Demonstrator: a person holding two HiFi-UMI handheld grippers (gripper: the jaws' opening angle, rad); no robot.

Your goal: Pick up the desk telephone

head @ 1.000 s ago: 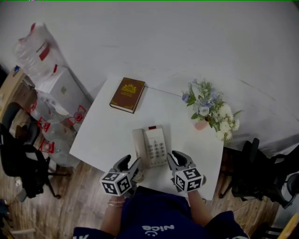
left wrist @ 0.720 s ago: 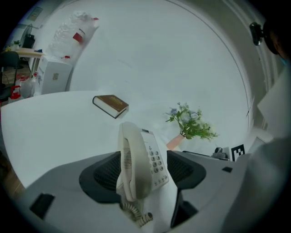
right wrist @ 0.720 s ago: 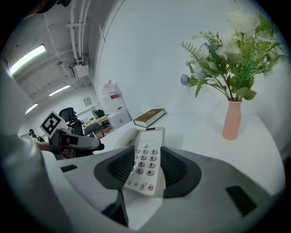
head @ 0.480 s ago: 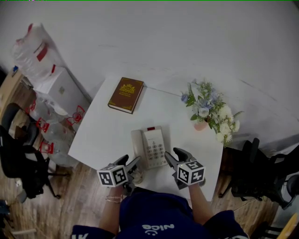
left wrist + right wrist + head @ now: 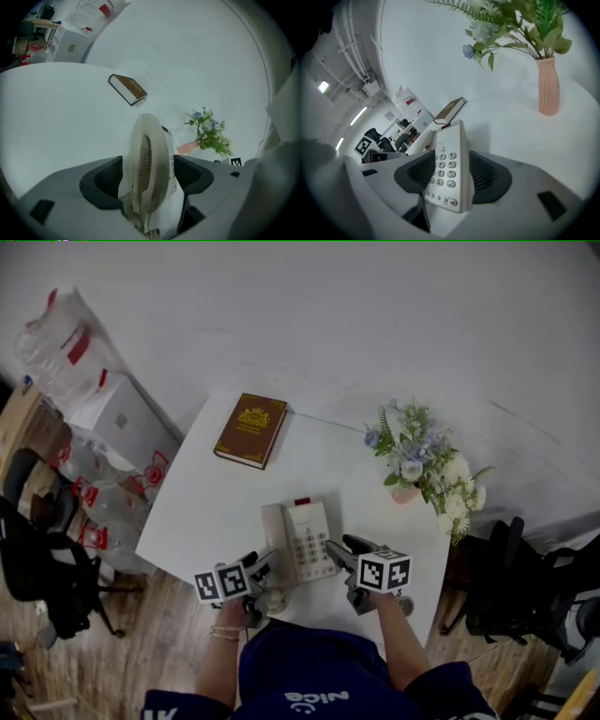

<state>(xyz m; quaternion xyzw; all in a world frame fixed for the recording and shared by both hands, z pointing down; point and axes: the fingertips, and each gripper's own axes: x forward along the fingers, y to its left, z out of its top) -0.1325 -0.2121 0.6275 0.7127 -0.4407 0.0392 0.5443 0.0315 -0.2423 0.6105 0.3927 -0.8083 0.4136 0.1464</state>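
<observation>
The beige desk telephone (image 5: 302, 540) rests on the white table (image 5: 206, 512) near its front edge, handset on its left side. My left gripper (image 5: 262, 570) straddles the handset end (image 5: 147, 159). Its jaws have just been opening, and a narrow gap shows on each side of the handset. My right gripper (image 5: 342, 549) straddles the keypad side (image 5: 447, 164). Its jaws have also just been opening, and the phone body lies between the ribbed pads (image 5: 485, 176) without being squeezed. The coiled cord (image 5: 140, 225) hangs at the phone's near end.
A brown book (image 5: 250, 429) lies at the table's far left. A pink vase of flowers (image 5: 422, 460) stands at the right. White bags and boxes (image 5: 84, 362) are stacked left of the table. Black chairs (image 5: 42, 568) (image 5: 511, 596) flank it.
Both grippers have sunk toward the table and rolled, so their marker cubes face up more. Both pairs of jaws have spread wider around the phone, which stays on the table.
</observation>
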